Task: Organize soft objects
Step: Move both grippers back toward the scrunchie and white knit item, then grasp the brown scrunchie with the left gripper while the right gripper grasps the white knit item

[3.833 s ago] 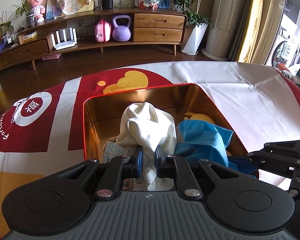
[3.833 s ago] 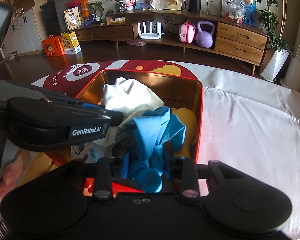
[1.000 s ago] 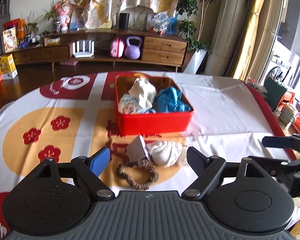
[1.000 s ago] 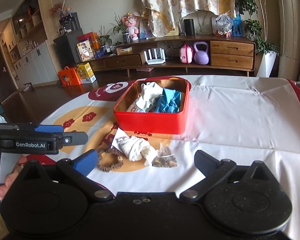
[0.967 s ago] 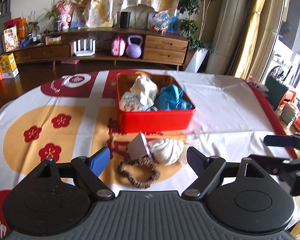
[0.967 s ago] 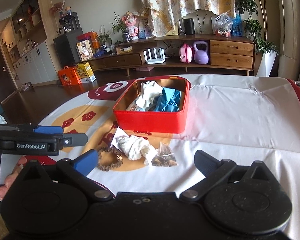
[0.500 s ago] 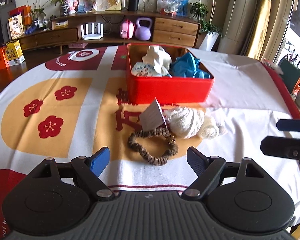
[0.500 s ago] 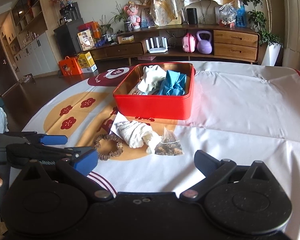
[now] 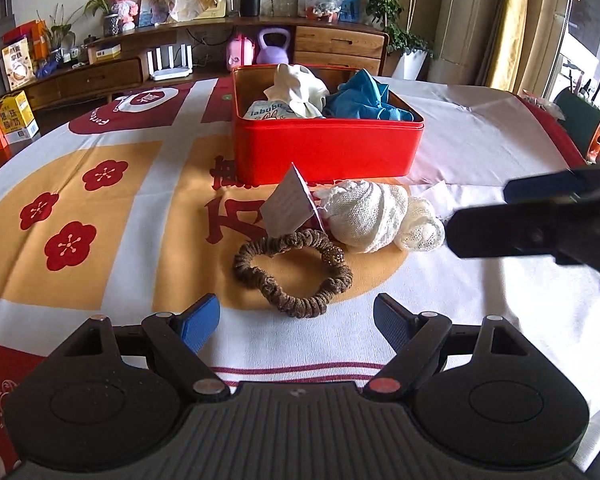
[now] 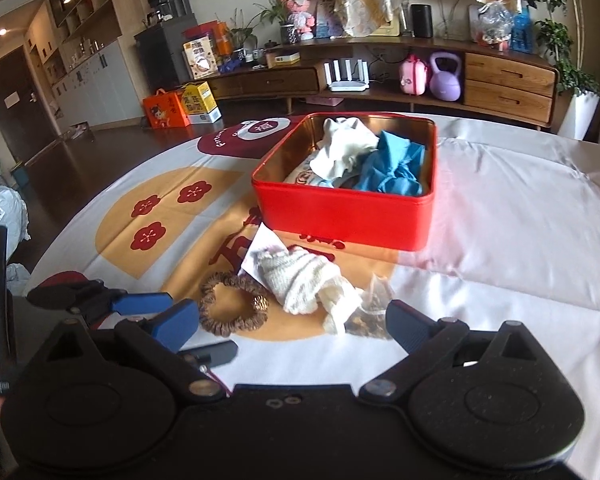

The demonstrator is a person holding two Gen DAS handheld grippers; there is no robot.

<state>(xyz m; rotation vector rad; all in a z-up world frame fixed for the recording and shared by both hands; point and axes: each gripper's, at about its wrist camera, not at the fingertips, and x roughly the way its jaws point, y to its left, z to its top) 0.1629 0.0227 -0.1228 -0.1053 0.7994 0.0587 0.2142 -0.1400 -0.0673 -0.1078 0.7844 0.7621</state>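
Note:
A red tin (image 9: 324, 148) (image 10: 340, 216) on the tablecloth holds a cream cloth (image 9: 300, 84), a blue cloth (image 9: 364, 96) and a printed pack. In front of it lie a brown scrunchie (image 9: 296, 268) (image 10: 232, 304), a white knitted item (image 9: 368, 216) (image 10: 300, 276) with a paper tag (image 9: 288, 200), and a small clear bag of brown bits (image 10: 372, 312). My left gripper (image 9: 296, 320) stands open just short of the scrunchie, nothing between its fingers. My right gripper (image 10: 292, 324) is open too, low over the knitted item and the small bag.
The round table wears a white, red and yellow cloth (image 9: 100, 216). The right gripper's fingers (image 9: 540, 216) reach in from the right in the left wrist view. A wooden sideboard (image 10: 500, 80) with clutter stands beyond the table. Bare cloth lies right of the tin.
Both grippers have sunk toward the table and closed in on the loose items; the scrunchie and knitted item look larger. Both stayed open. Much earlier, each was shut on a cloth over the tin.

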